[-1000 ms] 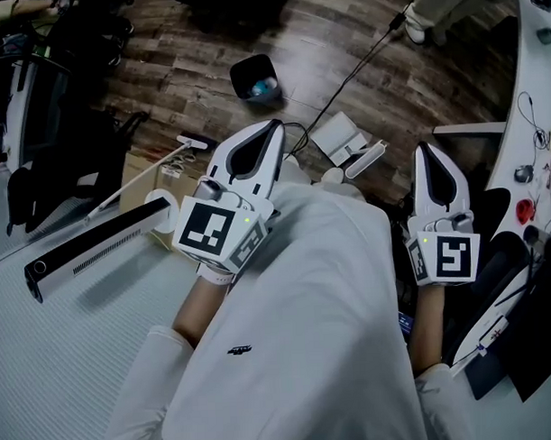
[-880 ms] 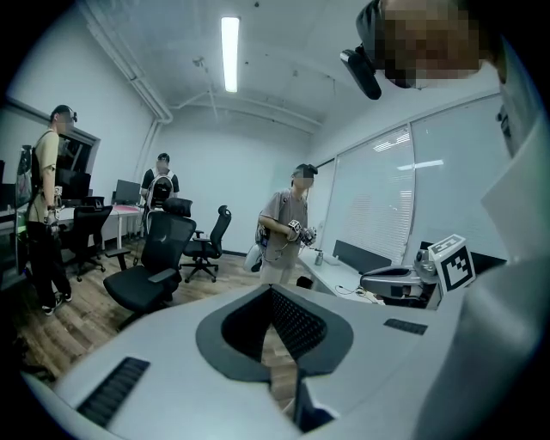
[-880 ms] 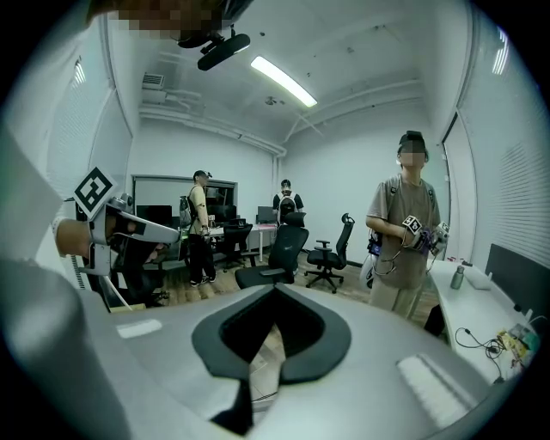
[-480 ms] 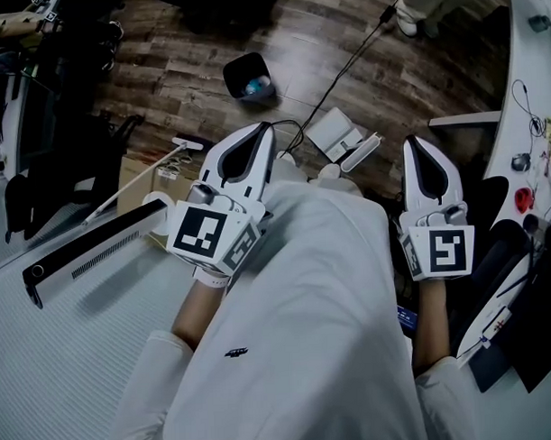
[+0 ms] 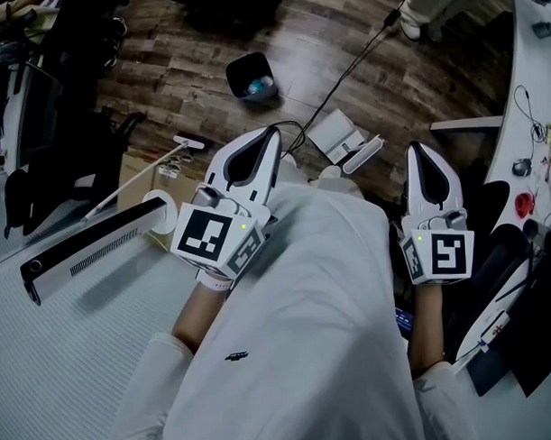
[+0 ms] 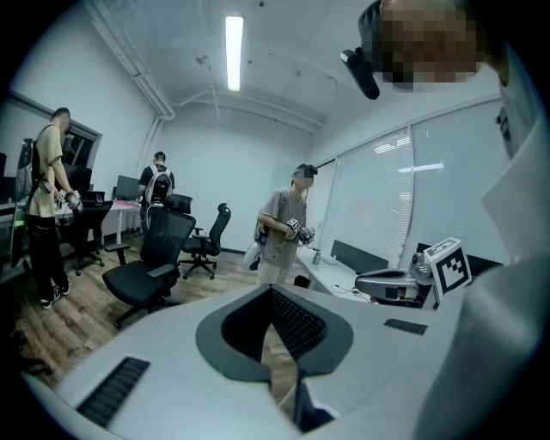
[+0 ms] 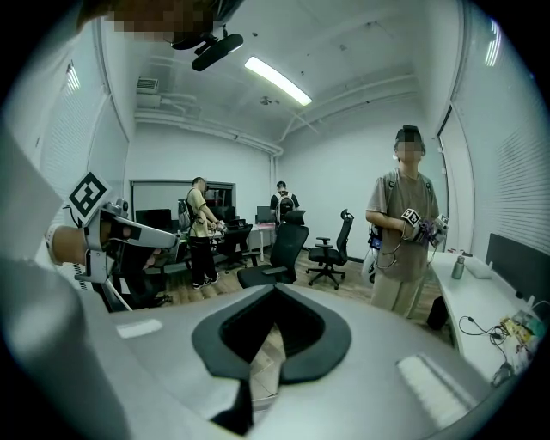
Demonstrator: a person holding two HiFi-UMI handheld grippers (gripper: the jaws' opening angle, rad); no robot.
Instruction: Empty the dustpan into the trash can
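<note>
The floor (image 5: 189,73) is dark wood planking with a dull sheen, and the trash can (image 5: 239,76) looks like smooth dark plastic. The left gripper (image 5: 274,132) and right gripper (image 5: 416,150) have smooth white plastic shells with matt black pads. The shirt (image 5: 324,330) is plain white cloth, and the table (image 5: 55,358) has a pale, finely ribbed matt top.

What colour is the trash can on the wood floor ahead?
The trash can is black, with pale bluish contents; the head view shows it best.

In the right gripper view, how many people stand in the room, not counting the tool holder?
3: near person at right, second person by the left desks, third person far back, centre. More may be hidden.
</note>
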